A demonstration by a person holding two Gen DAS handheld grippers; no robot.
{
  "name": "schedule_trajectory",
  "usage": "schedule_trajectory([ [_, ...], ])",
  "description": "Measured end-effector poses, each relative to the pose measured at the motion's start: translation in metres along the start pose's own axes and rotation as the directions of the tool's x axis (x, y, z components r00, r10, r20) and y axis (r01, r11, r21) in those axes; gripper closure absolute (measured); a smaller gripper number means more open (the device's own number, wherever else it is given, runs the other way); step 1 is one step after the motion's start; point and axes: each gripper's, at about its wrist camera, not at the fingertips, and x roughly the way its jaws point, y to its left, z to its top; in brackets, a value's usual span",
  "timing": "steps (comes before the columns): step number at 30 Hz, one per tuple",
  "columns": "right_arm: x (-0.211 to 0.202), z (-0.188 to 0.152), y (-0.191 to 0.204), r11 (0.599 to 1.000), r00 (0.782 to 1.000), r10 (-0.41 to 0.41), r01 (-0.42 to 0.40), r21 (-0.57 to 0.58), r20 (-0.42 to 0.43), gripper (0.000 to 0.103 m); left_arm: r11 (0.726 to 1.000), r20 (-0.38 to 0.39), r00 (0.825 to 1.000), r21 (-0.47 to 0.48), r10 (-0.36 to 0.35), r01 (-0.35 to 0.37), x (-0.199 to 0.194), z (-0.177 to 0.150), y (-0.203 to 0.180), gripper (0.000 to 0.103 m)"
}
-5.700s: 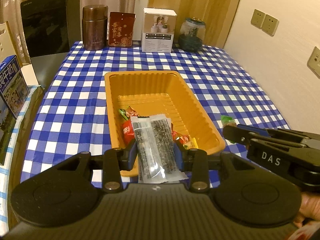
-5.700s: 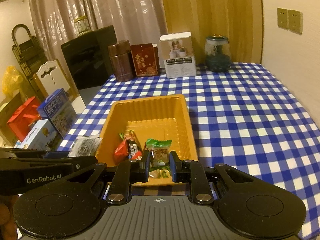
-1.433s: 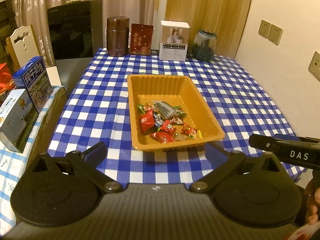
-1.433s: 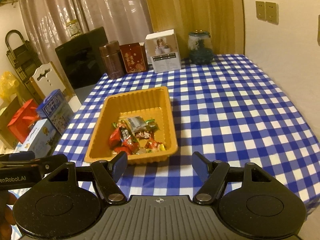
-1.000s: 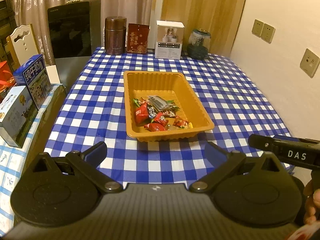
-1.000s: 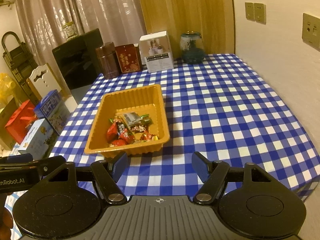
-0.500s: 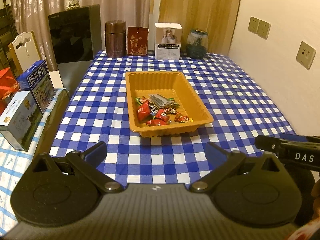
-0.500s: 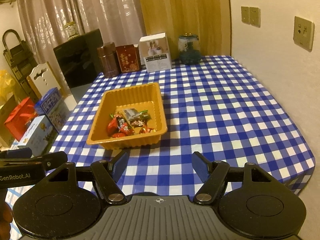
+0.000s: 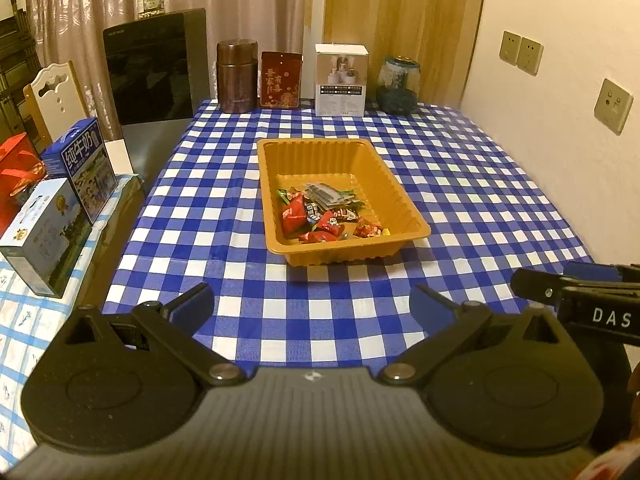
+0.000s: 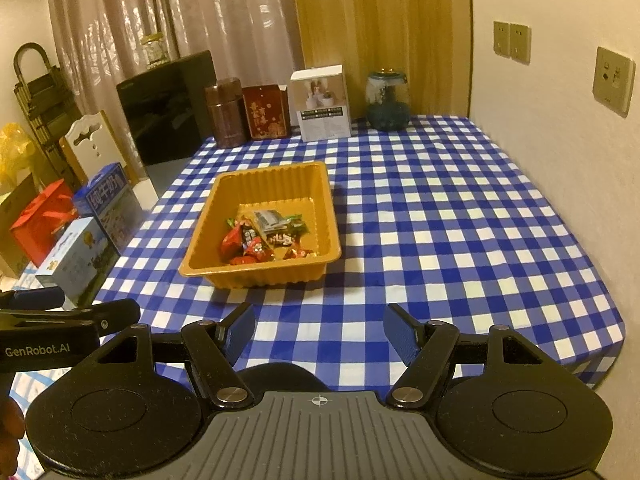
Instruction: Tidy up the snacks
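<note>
An orange plastic tray (image 9: 404, 208) (image 10: 200, 268) sits in the middle of the blue-and-white checked table. Several wrapped snacks (image 9: 320, 216) (image 10: 264, 236) lie in its near half: red packets, a clear grey sachet, green-wrapped sweets. My left gripper (image 9: 312, 306) is open and empty, held back near the table's front edge. My right gripper (image 10: 320, 336) is open and empty, also back from the tray over the front edge. Each gripper shows at the side of the other's view.
A brown canister (image 9: 237, 76), a red packet (image 9: 281, 80), a white box (image 9: 340, 80) and a glass jar (image 9: 398, 84) line the table's far edge. Milk cartons (image 9: 76, 164) and a red bag stand on a side table at left. A wall runs along the right.
Both grippers let go of their snacks into the tray, opened, and drew back and up from it. Over the last second they kept moving away; the tray looks smaller.
</note>
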Motion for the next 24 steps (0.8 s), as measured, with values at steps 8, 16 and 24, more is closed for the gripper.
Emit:
schedule_trajectory([
  [8,-0.0009,0.0003,0.0013,1.000,1.000,-0.002,0.002,0.001,0.004,0.032,1.000,0.009,1.000,0.000,-0.003,0.003,-0.0023,0.0017,0.0006,0.000],
  [16,-0.0012,0.0013,0.0013,1.000,1.000,-0.002,0.002,0.003,0.006,0.032,1.000,0.012,1.000,0.000,-0.004,0.004,-0.0030,0.0018,0.0008,0.000],
  [24,-0.0007,0.0013,0.0018,1.000,1.000,-0.002,0.002,0.002,0.008,0.032,1.000,0.016,1.000,0.001,-0.003,0.003,-0.0041,0.0034,0.0016,0.000],
])
